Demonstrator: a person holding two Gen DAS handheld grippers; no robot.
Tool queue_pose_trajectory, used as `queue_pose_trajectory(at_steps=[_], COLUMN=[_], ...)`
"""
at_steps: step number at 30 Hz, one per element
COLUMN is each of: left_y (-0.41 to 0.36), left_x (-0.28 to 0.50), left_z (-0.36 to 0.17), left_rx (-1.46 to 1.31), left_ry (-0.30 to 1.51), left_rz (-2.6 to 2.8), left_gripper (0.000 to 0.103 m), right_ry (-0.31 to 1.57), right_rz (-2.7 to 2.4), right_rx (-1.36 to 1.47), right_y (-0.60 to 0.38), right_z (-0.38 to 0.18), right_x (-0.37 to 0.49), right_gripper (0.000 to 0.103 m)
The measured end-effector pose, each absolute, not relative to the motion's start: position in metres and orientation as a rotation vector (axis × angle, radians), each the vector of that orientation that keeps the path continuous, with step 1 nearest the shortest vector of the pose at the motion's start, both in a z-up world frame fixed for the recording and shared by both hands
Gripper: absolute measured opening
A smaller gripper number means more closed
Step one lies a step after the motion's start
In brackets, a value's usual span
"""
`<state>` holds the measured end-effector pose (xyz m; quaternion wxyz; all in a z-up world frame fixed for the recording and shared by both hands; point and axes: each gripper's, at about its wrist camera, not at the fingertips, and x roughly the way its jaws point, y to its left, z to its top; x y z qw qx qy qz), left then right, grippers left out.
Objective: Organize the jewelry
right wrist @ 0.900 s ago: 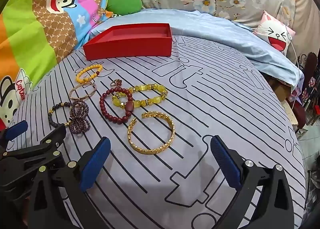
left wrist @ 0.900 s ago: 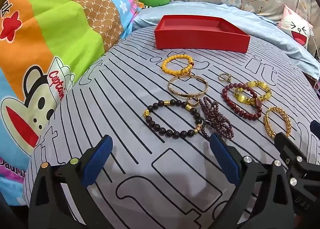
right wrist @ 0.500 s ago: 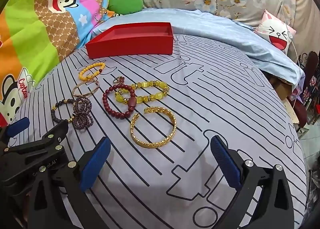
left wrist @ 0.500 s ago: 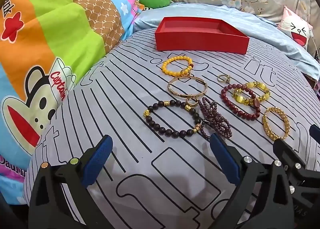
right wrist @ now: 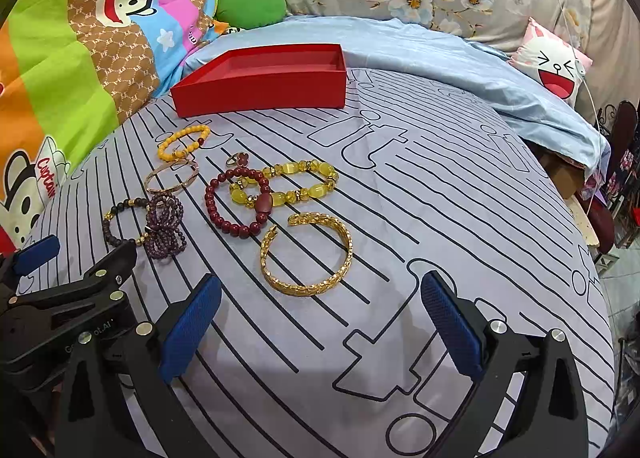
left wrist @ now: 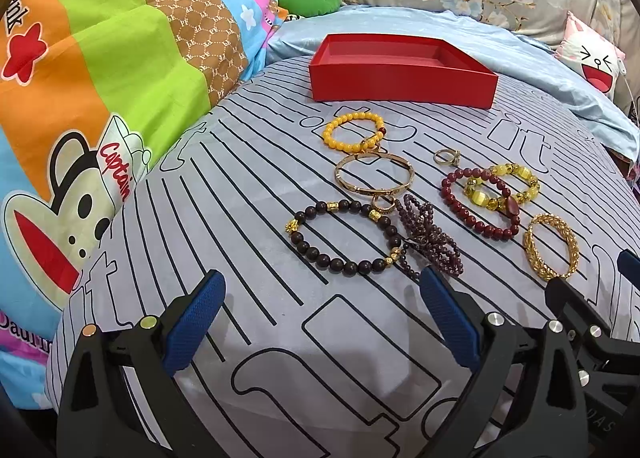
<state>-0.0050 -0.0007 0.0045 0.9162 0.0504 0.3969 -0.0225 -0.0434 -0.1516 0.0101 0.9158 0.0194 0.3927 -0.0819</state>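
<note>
Several bracelets lie on the striped grey bedcover. They include an orange bead one (left wrist: pixel 352 130), a thin gold bangle (left wrist: pixel 374 176), a dark bead one (left wrist: pixel 320 254), a bunched purple one (left wrist: pixel 430 242), a red bead one (right wrist: pixel 224 214), a yellow stone one (right wrist: pixel 296 182) and a gold cuff (right wrist: pixel 308 254). A small ring (left wrist: pixel 446 156) sits among them. Behind them stands an empty red box (left wrist: pixel 400 78) (right wrist: pixel 260 88). My left gripper (left wrist: pixel 322 322) hovers open just short of the dark and purple bracelets. My right gripper (right wrist: pixel 322 328) is open just short of the gold cuff. Neither holds anything.
A colourful cartoon quilt (left wrist: pixel 100 98) rises on the left, with a green cushion (right wrist: pixel 250 4) behind it. A light blue sheet (right wrist: pixel 440 54) and a white cartoon pillow (right wrist: pixel 552 62) lie at the back right. The bed edge drops off on the right (right wrist: pixel 592 258).
Both grippers drift only slightly and their jaws stay wide apart. No jewelry has moved.
</note>
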Motion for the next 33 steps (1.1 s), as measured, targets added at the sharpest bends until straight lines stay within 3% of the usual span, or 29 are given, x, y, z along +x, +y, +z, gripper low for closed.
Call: queue_pose_trajectory(at_steps=[33], left_y=[0.0033], left_x=[-0.0033], left_z=[0.0048], left_rx=[0.094], left_ry=[0.816], left_rz=[-0.046], left_gripper=[0.093], right_ry=[0.808], right_rz=[-0.169], right_rx=[0.037], right_y=[-0.1508], right_z=[0.0093], right_x=[-0.0435], right_gripper=[0.097])
